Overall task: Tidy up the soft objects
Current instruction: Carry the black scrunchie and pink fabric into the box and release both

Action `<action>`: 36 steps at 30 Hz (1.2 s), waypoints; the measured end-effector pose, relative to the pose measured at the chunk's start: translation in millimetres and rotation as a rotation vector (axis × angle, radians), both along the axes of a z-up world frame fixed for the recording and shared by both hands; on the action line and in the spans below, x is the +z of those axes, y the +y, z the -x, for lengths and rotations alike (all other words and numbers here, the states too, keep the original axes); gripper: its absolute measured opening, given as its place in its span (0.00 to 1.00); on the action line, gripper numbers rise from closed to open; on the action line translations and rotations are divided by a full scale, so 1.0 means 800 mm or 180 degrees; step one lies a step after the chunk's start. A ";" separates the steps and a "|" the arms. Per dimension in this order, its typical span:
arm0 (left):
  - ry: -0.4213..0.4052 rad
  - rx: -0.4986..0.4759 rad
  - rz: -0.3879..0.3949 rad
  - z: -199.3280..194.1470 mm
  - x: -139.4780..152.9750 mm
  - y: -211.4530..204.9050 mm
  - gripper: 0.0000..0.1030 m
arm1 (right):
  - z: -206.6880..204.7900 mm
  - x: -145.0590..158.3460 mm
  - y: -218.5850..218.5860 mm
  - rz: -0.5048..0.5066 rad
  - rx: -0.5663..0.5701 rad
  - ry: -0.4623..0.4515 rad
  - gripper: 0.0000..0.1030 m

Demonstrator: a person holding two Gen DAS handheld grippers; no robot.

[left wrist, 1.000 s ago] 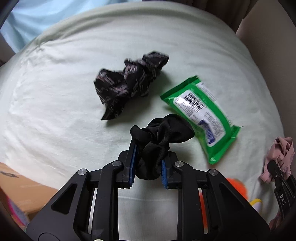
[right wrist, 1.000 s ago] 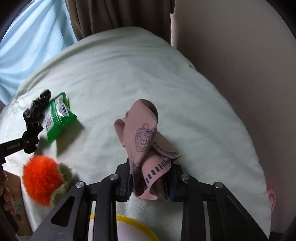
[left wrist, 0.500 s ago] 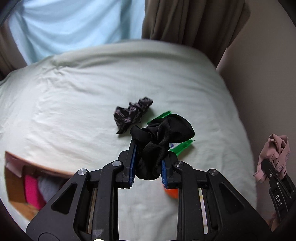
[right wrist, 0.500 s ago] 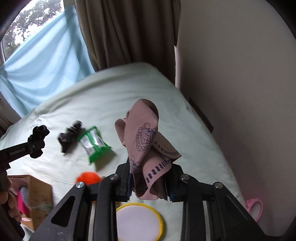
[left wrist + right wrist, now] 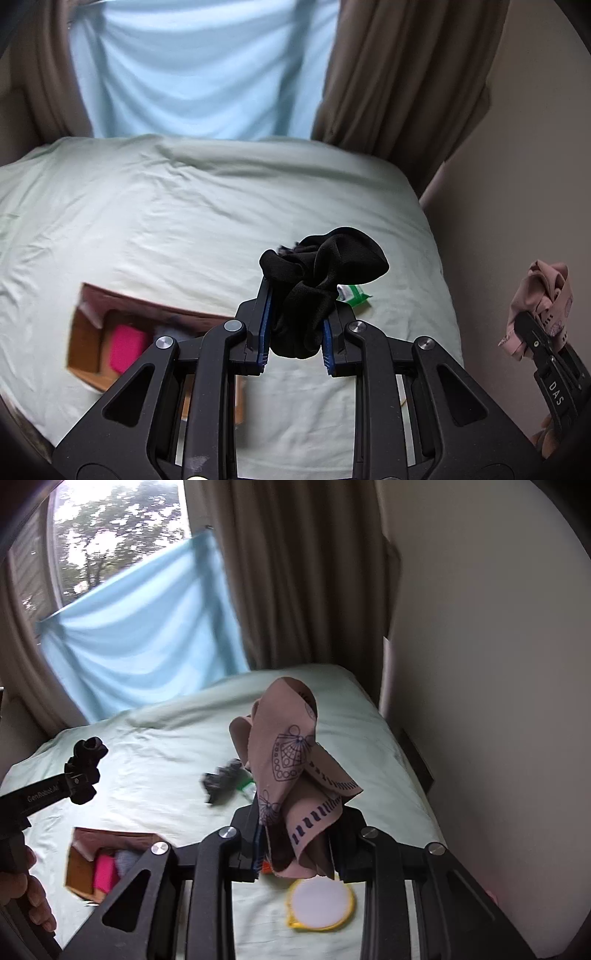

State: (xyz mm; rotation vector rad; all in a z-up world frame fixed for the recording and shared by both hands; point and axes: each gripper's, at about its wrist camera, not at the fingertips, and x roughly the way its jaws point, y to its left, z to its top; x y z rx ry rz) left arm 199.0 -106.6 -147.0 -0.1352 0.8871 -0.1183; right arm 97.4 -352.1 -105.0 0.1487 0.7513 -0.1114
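My left gripper (image 5: 295,352) is shut on a black scrunchie (image 5: 317,280) and holds it high above the pale green bed (image 5: 177,221). It also shows in the right wrist view (image 5: 85,771). My right gripper (image 5: 297,856) is shut on a pink patterned cloth (image 5: 291,771), also raised; this cloth shows at the right edge of the left wrist view (image 5: 539,306). An open cardboard box (image 5: 99,339) with pink and grey soft items lies on the bed at lower left, also in the right wrist view (image 5: 99,864).
A dark patterned cloth (image 5: 221,779) and a green wipes packet (image 5: 352,293) lie mid-bed. A yellow-rimmed white round pad (image 5: 319,904) lies near the front. Brown curtains (image 5: 303,572), a blue sheet (image 5: 140,627) and a wall (image 5: 498,664) bound the bed.
Both grippers have risen well above the bed with their items still held. The bed's objects look smaller and the cardboard box has come into view.
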 end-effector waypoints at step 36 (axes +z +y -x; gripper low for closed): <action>0.0903 0.0035 -0.0146 0.000 -0.141 0.371 0.19 | -0.042 -0.124 0.417 -0.0330 0.0546 0.0998 0.26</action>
